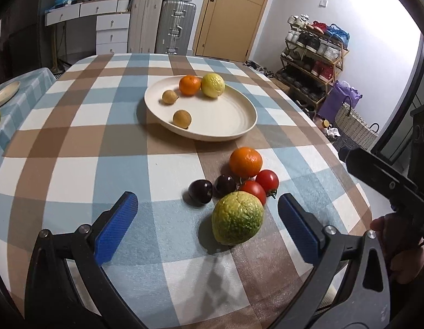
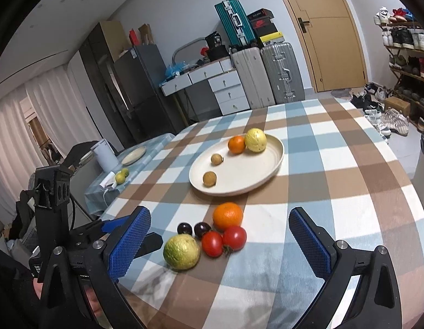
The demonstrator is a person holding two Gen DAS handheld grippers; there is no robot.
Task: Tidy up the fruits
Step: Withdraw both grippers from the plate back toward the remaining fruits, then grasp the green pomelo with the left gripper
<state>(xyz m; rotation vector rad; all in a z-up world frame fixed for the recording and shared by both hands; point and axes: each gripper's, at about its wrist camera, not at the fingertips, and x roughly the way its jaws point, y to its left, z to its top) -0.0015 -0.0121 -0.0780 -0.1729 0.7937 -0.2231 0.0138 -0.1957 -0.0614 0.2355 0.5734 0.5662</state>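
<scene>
A cream plate (image 1: 225, 118) (image 2: 255, 175) on the checked tablecloth holds an orange (image 1: 189, 85), a yellow lemon (image 1: 212, 85) and two small brown fruits (image 1: 182, 118). Nearer, a loose cluster lies on the cloth: a green-yellow lemon (image 1: 237, 221) (image 2: 181, 251), two red tomatoes (image 1: 260, 185) (image 2: 224, 240), two dark plums (image 1: 212, 187) (image 2: 194, 229) and an orange (image 1: 245, 162) (image 2: 228, 216). My left gripper (image 1: 208, 205) is open just behind the green lemon. My right gripper (image 2: 220, 220) is open over the cluster, touching nothing.
A side table at the left carries a second plate (image 2: 134, 155), a white jug (image 2: 103, 155) and small green fruits (image 2: 121, 176). Suitcases (image 2: 266, 74), a drawer unit, a door and a shoe rack (image 1: 313, 54) stand beyond the table.
</scene>
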